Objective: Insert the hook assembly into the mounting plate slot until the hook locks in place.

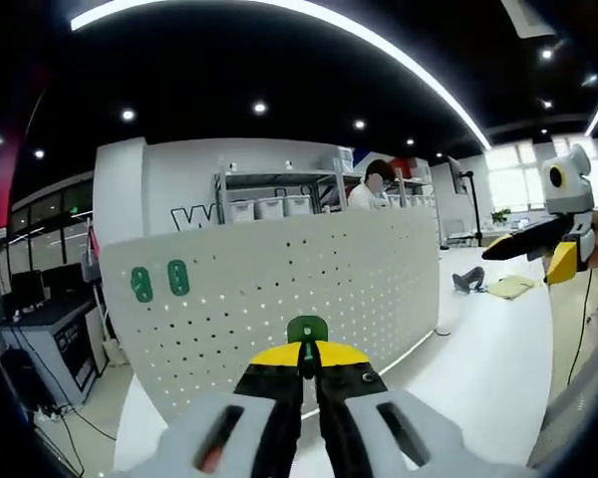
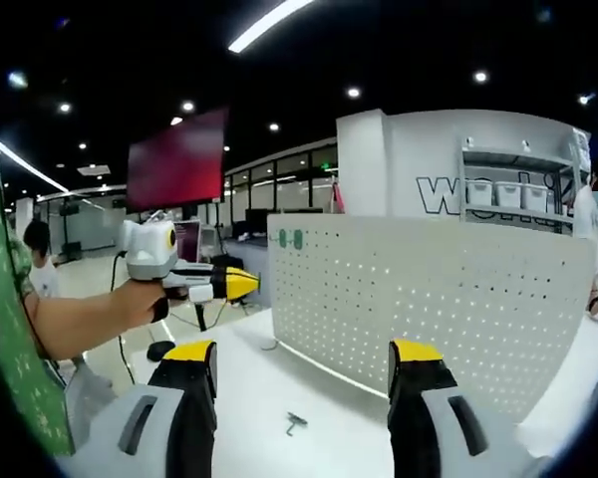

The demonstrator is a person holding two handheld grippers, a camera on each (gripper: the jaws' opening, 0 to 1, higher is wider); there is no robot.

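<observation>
Left gripper view: we are clamping the left gripper on what seems a green hook, pegboard straight ahead; right gripper gaping, empty.

Both views near — facing pegboard

A: State the pegboard finish.
B: White, with a regular grid of small dark holes. Two green hooks sit on it near one upper corner.

A: Gripper colours?
B: The left gripper has black jaws with yellow tips on a pale grey body; a green hook assembly sits between the tips. The right gripper matches: black, yellow-tipped, grey-bodied.

A: Work surface?
B: The table is white, carrying a small dark grey metal part.
</observation>
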